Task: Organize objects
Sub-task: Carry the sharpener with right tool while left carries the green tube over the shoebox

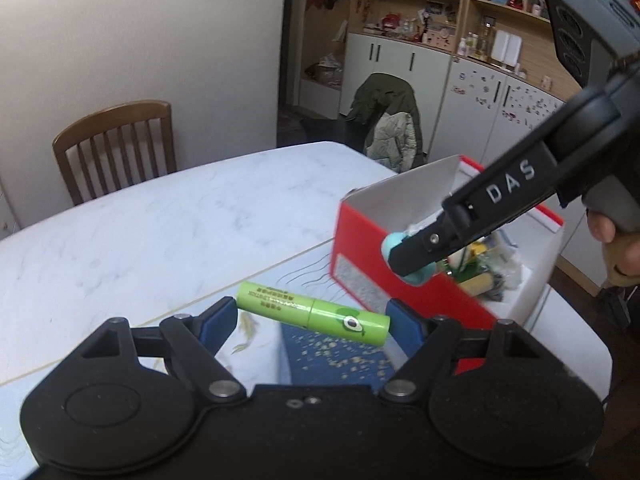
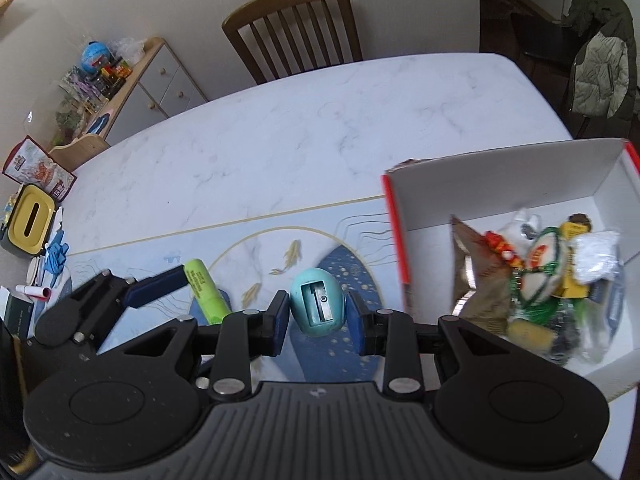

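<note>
Marble table (image 2: 320,128); right gripper (image 2: 318,312) clenches teal egg-shaped sharpener (image 2: 318,304), bound for red box (image 2: 500,184); left gripper (image 1: 312,320) brackets green tube (image 1: 312,312), grip uncertain.

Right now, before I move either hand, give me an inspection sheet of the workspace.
Surface: marble-look table with a patterned blue mat at the near edge.
Job's things: green tube between the left tongs; teal pencil sharpener held in the right tongs; red box, open and part filled.
Clutter: yellow tissue box and small items at the table's left edge.
Grippers: left open around the tube, right shut on the sharpener.
Cables: nothing seen.
Surroundings: wooden chair, jacket on a second chair, cabinets.
</note>
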Motion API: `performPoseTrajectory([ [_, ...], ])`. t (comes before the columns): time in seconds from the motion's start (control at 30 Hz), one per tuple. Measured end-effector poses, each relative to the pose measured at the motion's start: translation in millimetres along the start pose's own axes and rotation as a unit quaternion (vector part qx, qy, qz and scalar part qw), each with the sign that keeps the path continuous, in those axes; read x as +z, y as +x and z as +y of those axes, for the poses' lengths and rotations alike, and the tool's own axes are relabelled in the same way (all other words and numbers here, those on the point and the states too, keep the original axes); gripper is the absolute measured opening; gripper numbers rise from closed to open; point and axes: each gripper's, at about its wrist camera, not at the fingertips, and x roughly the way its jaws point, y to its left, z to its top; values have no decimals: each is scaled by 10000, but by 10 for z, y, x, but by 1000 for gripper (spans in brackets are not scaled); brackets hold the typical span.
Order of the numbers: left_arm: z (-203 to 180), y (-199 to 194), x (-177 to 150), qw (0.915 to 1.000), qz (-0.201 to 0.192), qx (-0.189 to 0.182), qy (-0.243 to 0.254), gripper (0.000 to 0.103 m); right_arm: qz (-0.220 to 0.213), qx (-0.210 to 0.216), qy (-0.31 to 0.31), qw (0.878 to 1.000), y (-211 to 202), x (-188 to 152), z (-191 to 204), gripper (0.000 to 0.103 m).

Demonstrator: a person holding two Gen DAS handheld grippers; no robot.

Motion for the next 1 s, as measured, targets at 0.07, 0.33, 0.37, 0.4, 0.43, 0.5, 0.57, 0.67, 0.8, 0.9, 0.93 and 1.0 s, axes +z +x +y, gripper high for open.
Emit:
performPoseTrajectory([
  [0.07, -62, -9, 50, 10000, 12, -45, 30, 80, -23, -15, -33, 10000, -72, -31, -87, 30],
  [0.33, -386, 78, 224, 9999, 86, -133, 44, 80, -12, -71, -27, 10000, -270, -144, -522, 30],
  [0.37, -430, 95, 249, 9998, 90, -139, 57, 80, -11, -76, -18, 10000, -287, -154, -581, 30],
  [0.4, -475, 108, 269, 9998, 88, -147, 66, 80, -9, -79, -14, 10000, -301, -160, -640, 30],
  [0.43, -519, 122, 293, 9998, 88, -153, 72, 80, -15, -86, -10, 10000, -314, -175, -702, 30],
  [0.5, -596, 163, 344, 9998, 94, -164, 61, 80, -34, -112, 1, 9999, -345, -182, -823, 30],
  [0.57, -670, 214, 388, 9998, 111, -168, 49, 80, -53, -137, 39, 9999, -378, -190, -966, 30],
  [0.67, -787, 290, 459, 9997, 137, -181, 56, 80, -69, -193, 57, 9998, -407, -196, -1168, 30],
  [0.8, -957, 420, 548, 9997, 158, -180, 110, 80, -55, -290, -15, 9996, -403, -209, -1380, 30],
  [0.9, -1061, 578, 609, 9994, 272, -183, 82, 80, 28, -274, -132, 9995, -365, -218, -1519, 30],
  [0.93, -1090, 640, 627, 9993, 313, -172, 63, 80, 53, -277, -199, 9994, -347, -225, -1547, 30],
  [1.0, -1144, 765, 663, 9991, 397, -144, 28, 80, 143, -299, -337, 9989, -287, -238, -1594, 30],
])
